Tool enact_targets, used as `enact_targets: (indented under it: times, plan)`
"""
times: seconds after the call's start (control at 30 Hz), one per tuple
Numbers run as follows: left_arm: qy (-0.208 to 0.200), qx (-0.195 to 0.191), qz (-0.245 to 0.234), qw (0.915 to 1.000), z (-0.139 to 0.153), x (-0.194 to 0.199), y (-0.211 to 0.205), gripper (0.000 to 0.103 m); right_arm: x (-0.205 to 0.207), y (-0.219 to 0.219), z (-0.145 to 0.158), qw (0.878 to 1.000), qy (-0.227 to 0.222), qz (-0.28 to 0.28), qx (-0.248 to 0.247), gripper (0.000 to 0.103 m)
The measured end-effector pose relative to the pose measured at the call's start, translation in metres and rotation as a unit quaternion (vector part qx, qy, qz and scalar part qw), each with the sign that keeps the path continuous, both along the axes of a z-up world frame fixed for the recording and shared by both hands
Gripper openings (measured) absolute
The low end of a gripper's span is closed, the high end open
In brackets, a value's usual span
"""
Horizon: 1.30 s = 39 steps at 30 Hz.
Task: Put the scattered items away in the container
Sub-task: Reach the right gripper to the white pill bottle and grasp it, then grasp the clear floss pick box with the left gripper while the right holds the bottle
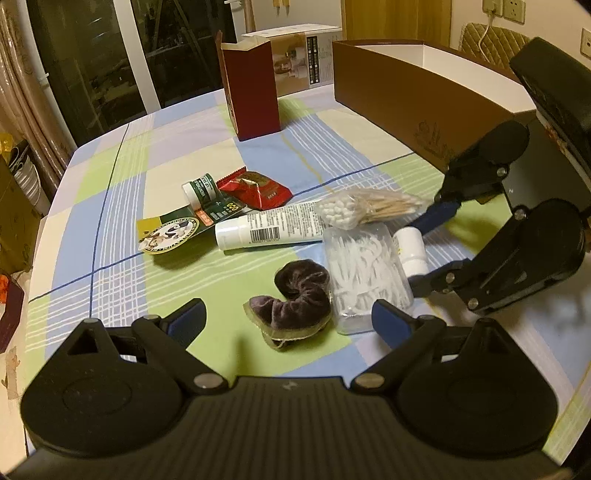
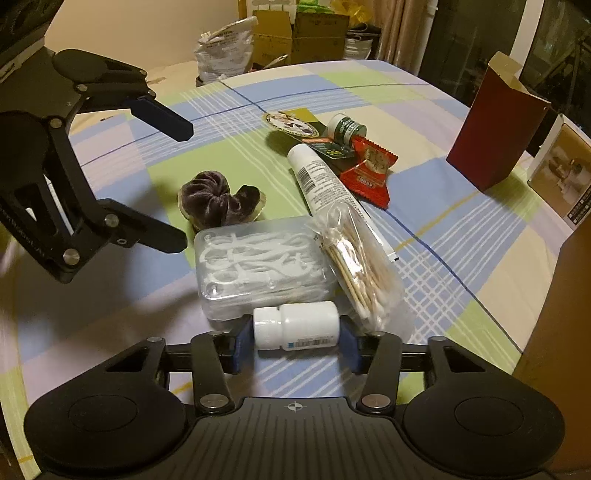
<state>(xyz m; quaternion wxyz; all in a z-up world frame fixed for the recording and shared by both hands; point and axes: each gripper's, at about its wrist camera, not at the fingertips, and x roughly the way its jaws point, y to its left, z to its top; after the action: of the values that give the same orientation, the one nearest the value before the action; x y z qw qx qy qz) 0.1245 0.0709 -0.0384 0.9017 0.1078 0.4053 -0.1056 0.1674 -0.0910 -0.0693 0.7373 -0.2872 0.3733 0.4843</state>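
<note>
My right gripper (image 2: 295, 339) is shut on a small white pill bottle (image 2: 297, 325) lying on its side; the bottle also shows in the left wrist view (image 1: 412, 249). My left gripper (image 1: 291, 319) is open, just before a dark purple scrunchie (image 1: 295, 302). A clear floss-pick box (image 2: 255, 266), a bag of cotton swabs (image 2: 358, 258), a white tube (image 2: 321, 181), a red snack packet (image 2: 369, 173), a green jar (image 2: 347, 127) and a green card (image 2: 299, 125) lie scattered. The brown container box (image 1: 417, 96) stands far right.
An upright dark red carton (image 1: 255, 92) and a printed box (image 1: 306, 59) stand at the table's far side. The checked tablecloth (image 1: 122, 221) covers the table. Cardboard boxes and bags (image 2: 295, 33) sit beyond the table edge.
</note>
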Motion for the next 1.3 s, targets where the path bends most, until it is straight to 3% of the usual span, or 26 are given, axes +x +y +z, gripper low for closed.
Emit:
enact_targets:
  times: [0.2, 0.4, 0.5, 0.67, 0.87, 1.3]
  plan:
    - [0.002, -0.007, 0.001, 1.0, 0.0, 0.001, -0.002, 0.094, -0.002, -0.006, 0.005, 0.999, 0.016, -0.045, -0.005, 0.05]
    - [-0.015, -0.023, -0.014, 0.9995, 0.006, -0.003, -0.01, 0.078, -0.009, -0.02, 0.02, 0.99, 0.04, -0.135, 0.004, 0.05]
    - [-0.025, -0.04, -0.039, 0.9981, 0.01, -0.007, -0.02, 0.075, -0.015, -0.025, 0.028, 0.986, 0.046, -0.162, 0.014, 0.05]
    - [-0.006, -0.031, -0.074, 0.9967, 0.003, -0.009, -0.039, 0.075, -0.021, -0.033, 0.036, 0.977, 0.052, -0.205, 0.027, 0.05]
    - [0.015, -0.02, -0.066, 0.9975, -0.009, 0.001, -0.047, 0.072, -0.022, -0.035, 0.036, 0.975, 0.046, -0.213, 0.029, 0.05]
    - [0.014, 0.02, -0.081, 0.9964, -0.026, 0.014, -0.062, 0.074, -0.012, -0.049, 0.037, 0.965, 0.04, -0.256, 0.03, 0.05]
